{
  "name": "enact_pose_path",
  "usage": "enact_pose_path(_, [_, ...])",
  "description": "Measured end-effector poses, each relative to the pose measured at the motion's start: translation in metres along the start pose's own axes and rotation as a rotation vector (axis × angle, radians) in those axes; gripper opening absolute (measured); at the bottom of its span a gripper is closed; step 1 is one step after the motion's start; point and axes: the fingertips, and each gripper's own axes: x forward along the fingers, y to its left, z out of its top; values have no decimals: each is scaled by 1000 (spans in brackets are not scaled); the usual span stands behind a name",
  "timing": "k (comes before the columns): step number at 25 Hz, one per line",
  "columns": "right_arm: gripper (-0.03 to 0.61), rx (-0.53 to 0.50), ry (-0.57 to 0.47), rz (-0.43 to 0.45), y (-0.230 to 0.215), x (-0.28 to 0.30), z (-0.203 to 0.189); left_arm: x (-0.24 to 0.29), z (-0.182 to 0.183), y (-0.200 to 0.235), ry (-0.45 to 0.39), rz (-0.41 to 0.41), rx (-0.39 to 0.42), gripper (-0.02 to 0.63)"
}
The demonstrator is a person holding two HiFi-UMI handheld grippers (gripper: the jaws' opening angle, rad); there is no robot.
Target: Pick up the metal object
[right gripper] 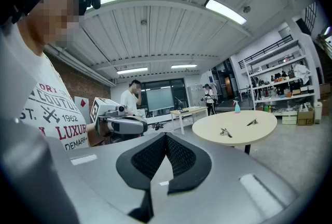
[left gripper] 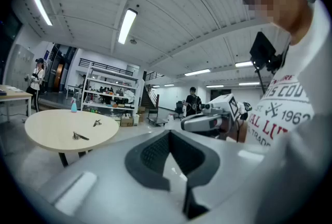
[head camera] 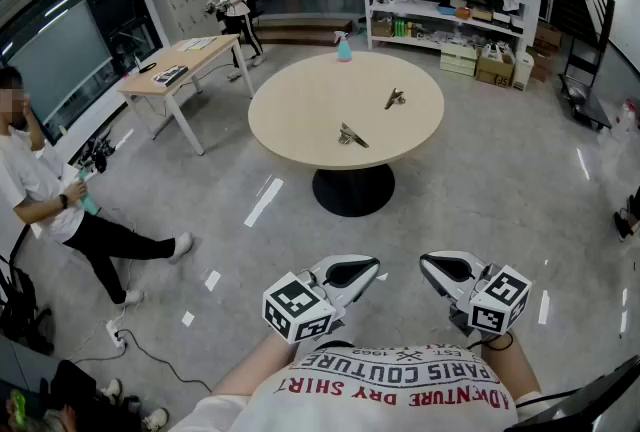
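A: Where is the metal object (head camera: 350,135) shown?
B: Thin, angular and shiny, it is seen on the smooth round beige table (head camera: 300,110), well apart from the left gripper (head camera: 352,272) and right gripper (head camera: 447,268).
A: And the jaws?
B: Both pairs are shown closed, empty.

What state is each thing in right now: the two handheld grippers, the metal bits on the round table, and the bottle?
left gripper, fingers shut, empty, held short of the round table.
right gripper, fingers shut, empty.
nearer metal object, lying on the table, untouched.
farther metal object, lying on the table, untouched.
spray bottle, upright at the table's far edge.
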Motion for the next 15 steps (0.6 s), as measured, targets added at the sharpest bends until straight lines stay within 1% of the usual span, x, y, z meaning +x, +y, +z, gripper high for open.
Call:
enact_pose_path(5, [2,31,-7,-37,-31,36,-3,10,-3,50,22,-41,-2,2])
enact_pose_path(9, [2,28,13,-25,-64,84,-3,16,-5,107,6,-29,-23,3])
enact_pose_path(12, [2,18,40,-28,-107,117,6,37,-3,159,-1,-23,-35,2])
enact_pose_path(15, [2,10,39,-35,-162,159,25,65,7,226,2,-15,-16,2])
